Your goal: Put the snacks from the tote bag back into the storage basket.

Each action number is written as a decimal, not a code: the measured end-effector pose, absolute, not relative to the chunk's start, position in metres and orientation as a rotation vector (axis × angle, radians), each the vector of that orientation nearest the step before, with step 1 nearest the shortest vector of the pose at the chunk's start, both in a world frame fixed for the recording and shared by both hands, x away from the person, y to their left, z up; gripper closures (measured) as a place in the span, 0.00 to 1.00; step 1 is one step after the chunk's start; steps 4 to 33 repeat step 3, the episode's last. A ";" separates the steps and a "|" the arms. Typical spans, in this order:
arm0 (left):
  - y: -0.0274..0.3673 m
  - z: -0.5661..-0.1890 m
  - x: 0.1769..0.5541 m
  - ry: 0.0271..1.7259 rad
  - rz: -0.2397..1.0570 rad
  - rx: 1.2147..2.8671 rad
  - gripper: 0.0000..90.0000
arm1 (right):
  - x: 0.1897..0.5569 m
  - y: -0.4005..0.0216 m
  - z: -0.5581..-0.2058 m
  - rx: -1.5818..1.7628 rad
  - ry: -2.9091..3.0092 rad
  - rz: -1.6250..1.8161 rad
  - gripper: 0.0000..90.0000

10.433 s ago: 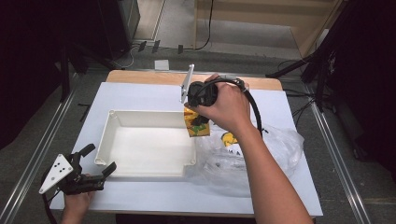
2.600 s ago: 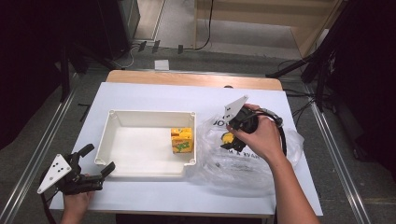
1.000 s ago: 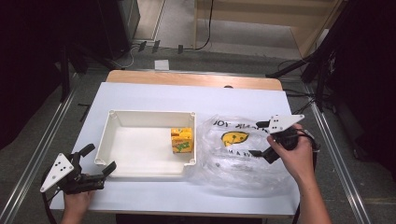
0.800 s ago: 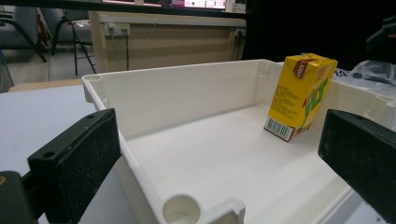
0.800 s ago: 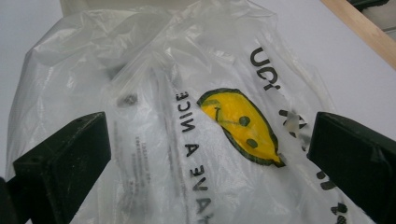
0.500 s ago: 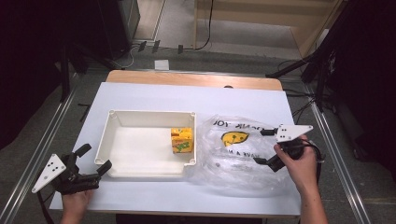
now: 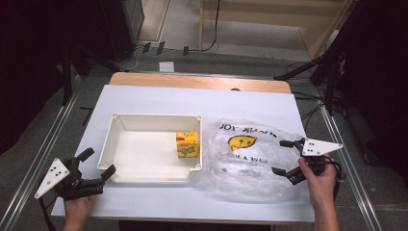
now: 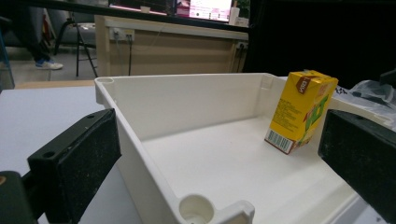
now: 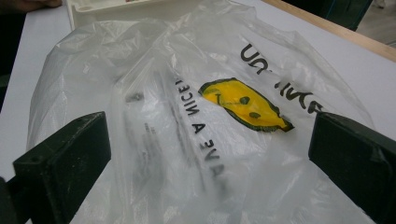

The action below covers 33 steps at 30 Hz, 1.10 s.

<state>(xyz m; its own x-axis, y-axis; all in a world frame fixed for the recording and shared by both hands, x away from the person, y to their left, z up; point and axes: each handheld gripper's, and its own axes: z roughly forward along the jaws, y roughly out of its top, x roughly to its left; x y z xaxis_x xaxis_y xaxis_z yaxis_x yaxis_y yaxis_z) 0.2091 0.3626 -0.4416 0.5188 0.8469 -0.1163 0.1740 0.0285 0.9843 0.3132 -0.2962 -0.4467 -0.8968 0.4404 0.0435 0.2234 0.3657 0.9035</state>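
A white table (image 7: pixel 159 98) seen from above, with a shallow white plastic tray (image 7: pixel 120 125) lying near its middle; everything else is placed relative to this tray. Inside the tray, close against its right wall and about halfway along it, stands a small yellow juice carton (image 7: pixel 187 145), upright, with green and orange printing on its face. In the left gripper view the carton (image 8: pixel 301 110) shows a brown top corner and a barcode low on its side, and it leans slightly in that picture. Just to the right of the tray, touching or nearly touching its right wall, lies a crumpled clear plastic bag (image 7: pixel 250 159) printed with a yellow smiley face and black lettering. The left gripper (image 7: pixel 96 163) sits at the tray's near left corner, held by a hand (image 7: pixel 79 209) at the table's near edge; its jaws are spread wide, with nothing between them, one on either side of that corner. In its own view the tray's corner (image 8: pixel 205 210) lies between the two black pads. The right gripper (image 7: pixel 284 157) is well to the right of the tray, at the far right edge of the bag, held by the other hand (image 7: pixel 320 180); its jaws are also spread wide and grip nothing, pointing toward the bag (image 9: pixel 196 121).
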 end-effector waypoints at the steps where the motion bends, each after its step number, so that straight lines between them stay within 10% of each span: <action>1: 0.362 -0.442 0.210 0.931 0.657 1.480 0.00 | 0.312 -0.298 -0.447 0.603 2.413 1.549 0.00; 33: 0.362 -0.441 0.211 0.934 0.655 1.479 0.00 | 0.312 -0.300 -0.447 0.614 2.417 1.545 0.00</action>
